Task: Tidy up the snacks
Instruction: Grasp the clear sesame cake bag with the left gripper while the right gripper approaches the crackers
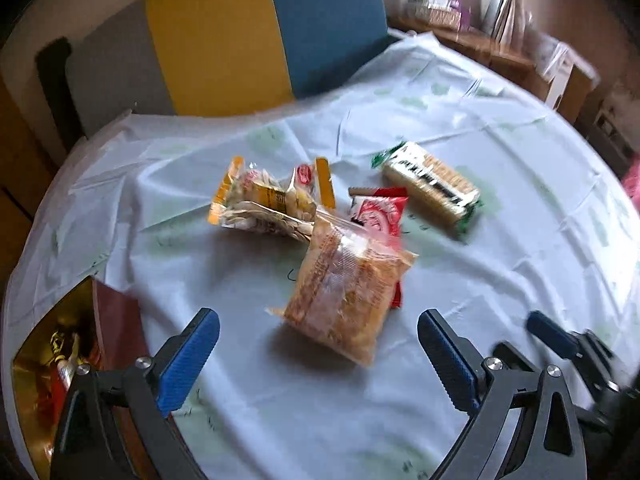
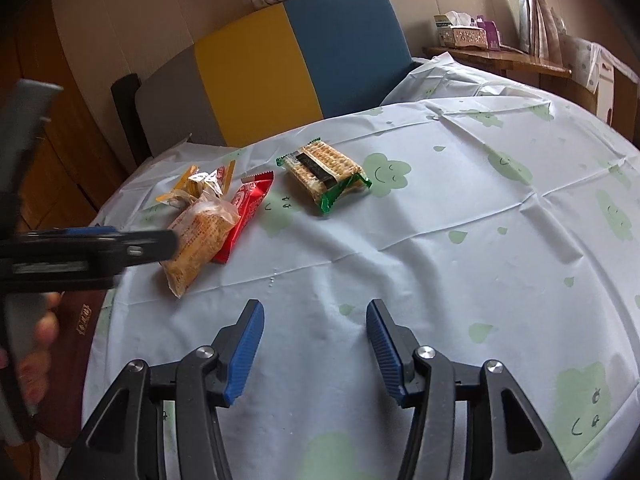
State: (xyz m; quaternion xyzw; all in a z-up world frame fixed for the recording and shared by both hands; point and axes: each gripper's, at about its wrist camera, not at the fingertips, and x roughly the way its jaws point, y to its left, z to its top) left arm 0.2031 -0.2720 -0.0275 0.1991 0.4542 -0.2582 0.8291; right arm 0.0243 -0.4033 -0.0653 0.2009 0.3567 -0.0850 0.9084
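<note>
Several snack packs lie on a round table. An orange-brown pastry pack lies nearest, resting partly on a red pack. A yellow-edged pack lies behind them on the left. A green cracker pack lies apart on the right. My left gripper is open, its blue pads on either side of the pastry pack's near end without touching it. My right gripper is open and empty over bare cloth.
A pale blue tablecloth with green cloud prints covers the table. A dark red and gold box with items inside sits at the table's left edge. A grey, yellow and blue chair stands behind. A wooden shelf holds tissue boxes.
</note>
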